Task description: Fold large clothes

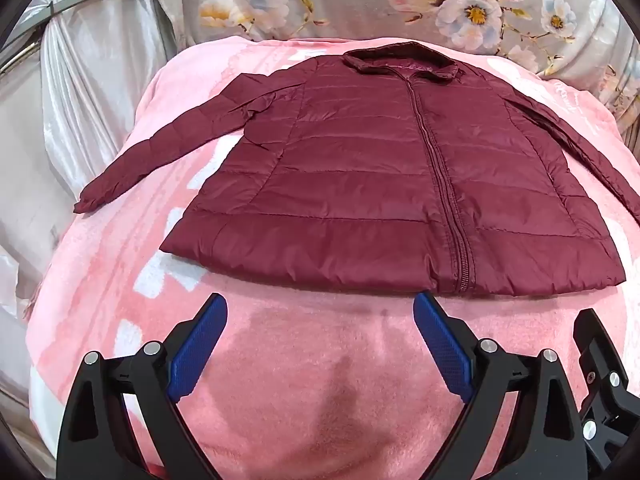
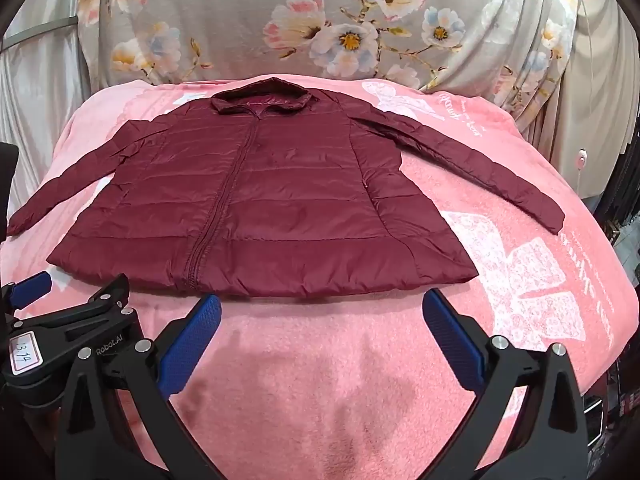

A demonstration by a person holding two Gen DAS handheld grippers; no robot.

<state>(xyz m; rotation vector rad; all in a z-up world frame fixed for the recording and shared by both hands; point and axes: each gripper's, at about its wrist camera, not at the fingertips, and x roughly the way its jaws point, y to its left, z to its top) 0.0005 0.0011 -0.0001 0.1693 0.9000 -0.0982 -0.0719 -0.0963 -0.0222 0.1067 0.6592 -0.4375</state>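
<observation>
**Two grippers wide, jacket untouched**

One dark maroon quilted puffer jacket (image 1: 392, 168) lies flat and front-up on the fuzzy pink blanket (image 1: 312, 360), zipped, collar away at twelve o'clock, hem toward us at six. Both sleeves are splayed out, one reaching toward eight o'clock, the other toward four: a spread that looks made for folding, every edge easy to reach.

Down at six o'clock, the left gripper (image 1: 320, 308) hovers just short of the hem, blue-padded fingers (image 1: 198, 346) spread wide, nothing between them. Alongside it the right gripper (image 2: 322, 306) waits the same way, jaws wide apart and empty, its tips close to the hem's right half. From the right wrist view, the left tool shows at nine o'clock, so the pair sit side by side, squared to the garment.

No fold has begun, by my reading; a sleeve brought across the chest looks the likely first step. That slick shell may slide.

Beyond the blanket, at twelve o'clock, hangs grey floral-print fabric (image 2: 320, 32).
</observation>
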